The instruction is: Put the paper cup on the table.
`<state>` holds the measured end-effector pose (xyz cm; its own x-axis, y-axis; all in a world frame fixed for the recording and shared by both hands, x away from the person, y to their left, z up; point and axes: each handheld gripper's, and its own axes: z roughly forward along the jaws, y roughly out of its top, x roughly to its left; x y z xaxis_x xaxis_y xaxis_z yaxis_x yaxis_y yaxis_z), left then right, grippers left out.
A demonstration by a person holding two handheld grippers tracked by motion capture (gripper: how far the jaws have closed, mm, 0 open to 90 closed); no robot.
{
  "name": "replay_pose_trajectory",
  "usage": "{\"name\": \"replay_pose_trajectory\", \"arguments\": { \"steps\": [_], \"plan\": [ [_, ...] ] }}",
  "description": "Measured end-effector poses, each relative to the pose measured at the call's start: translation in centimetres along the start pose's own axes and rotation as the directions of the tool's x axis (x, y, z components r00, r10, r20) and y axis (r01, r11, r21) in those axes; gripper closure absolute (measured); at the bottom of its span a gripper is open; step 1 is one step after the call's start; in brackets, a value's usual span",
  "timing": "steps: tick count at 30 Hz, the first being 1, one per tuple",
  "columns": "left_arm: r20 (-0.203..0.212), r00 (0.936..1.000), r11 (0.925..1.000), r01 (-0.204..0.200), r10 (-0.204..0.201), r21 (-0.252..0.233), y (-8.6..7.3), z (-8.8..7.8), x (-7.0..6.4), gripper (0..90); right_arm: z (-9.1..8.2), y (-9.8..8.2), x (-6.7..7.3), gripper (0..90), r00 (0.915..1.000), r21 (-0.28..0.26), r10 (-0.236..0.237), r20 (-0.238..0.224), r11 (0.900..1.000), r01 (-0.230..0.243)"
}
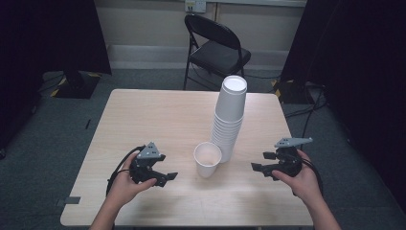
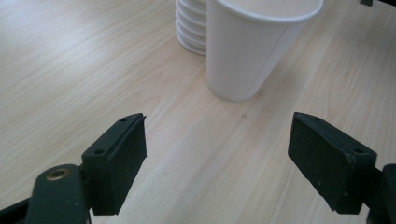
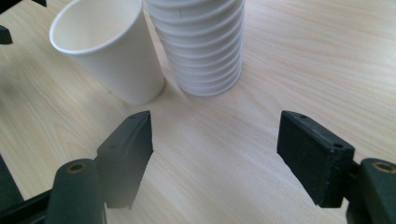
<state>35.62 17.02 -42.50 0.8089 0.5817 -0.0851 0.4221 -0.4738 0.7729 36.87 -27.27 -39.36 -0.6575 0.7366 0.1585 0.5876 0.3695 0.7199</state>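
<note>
White paper single cup (image 1: 207,159) stands upright on the pale wooden table (image 1: 143,120), just beside the tall inverted stack of white paper cups (image 1: 230,117), flanked by left gripper (image 1: 160,178) and right gripper (image 1: 262,168). Left gripper view: black jaws spread wide, nothing between, lined up on that cup (image 2: 257,46), probably to grab it. Right gripper view: jaws equally released, facing the stack's base (image 3: 203,46), likely ready to steady it.

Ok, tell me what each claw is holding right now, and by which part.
Nothing is held. The left claw and right claw are both open over the table, apart from the single cup and the cup stack.
</note>
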Motion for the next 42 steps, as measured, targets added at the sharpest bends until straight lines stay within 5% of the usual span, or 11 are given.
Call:
{"name": "replay_pose_trajectory", "arguments": {
  "steps": [20,30,42],
  "plan": [
    [-0.060,0.9963,0.9965,0.065,-0.062,0.052,-4.7,0.3,1.5,18.1,2.0,-5.3,-1.2,25.3,0.9991,0.018,0.038,0.015,0.999,-0.039],
    [-0.111,0.9919,0.9960,0.068,-0.061,0.058,-6.0,-0.5,2.2,17.9,2.0,-6.9,-2.2,24.7,0.9963,0.008,0.070,0.050,0.997,-0.071],
    [-0.142,0.9868,0.9950,0.086,-0.078,0.051,-7.3,-1.3,2.8,17.9,2.1,-8.3,-2.2,24.5,0.9929,0.037,0.029,0.115,0.999,-0.033]
  ]
}}
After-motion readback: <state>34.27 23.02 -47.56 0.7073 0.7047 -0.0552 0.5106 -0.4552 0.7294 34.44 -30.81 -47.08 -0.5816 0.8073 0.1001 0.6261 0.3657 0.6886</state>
